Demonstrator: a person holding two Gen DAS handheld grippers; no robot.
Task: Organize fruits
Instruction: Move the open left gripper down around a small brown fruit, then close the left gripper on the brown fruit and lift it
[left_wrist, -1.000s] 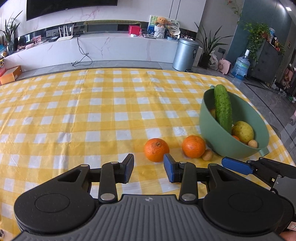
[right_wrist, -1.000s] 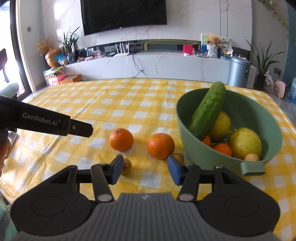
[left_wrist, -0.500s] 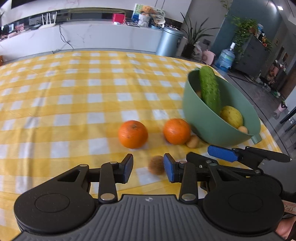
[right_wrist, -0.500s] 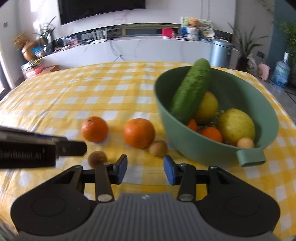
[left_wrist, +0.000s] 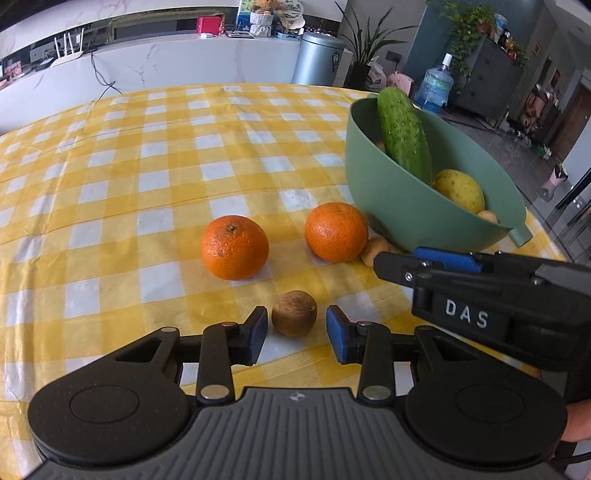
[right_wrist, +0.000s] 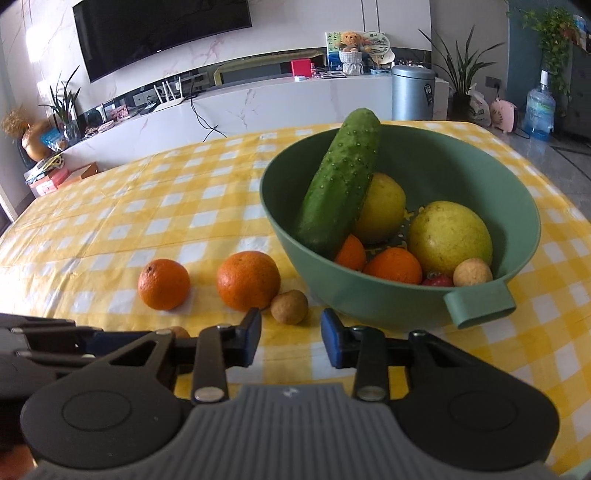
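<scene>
Left tool (left_wrist: 295, 328): tilted down at bench (left_wrist: 147, 177), jaws just narrowed, brown fruit (left_wrist: 294, 313) between them, unpinched.
Right tool (right_wrist: 290, 334): jaws closing, gripping nothing; tan fruit (right_wrist: 289, 307) ahead.
Right view only: bowl (right_wrist: 369, 295) interior, oranges inside.

Table covering: yellow-and-white checked tablecloth (left_wrist: 155, 177).
Rear counter: long white marble-patterned ledge (right_wrist: 280, 99) against the wall.
Wall screen: dark television (right_wrist: 162, 29) mounted above the ledge.
Ledge items: white router (right_wrist: 168, 98) with upright antennas, red box (right_wrist: 301, 68), teddy bear (right_wrist: 351, 40) in a white basket.
Floor, right of ledge: grey metal bin (right_wrist: 413, 92), potted plant (right_wrist: 461, 70), blue water bottle (right_wrist: 540, 110).
</scene>
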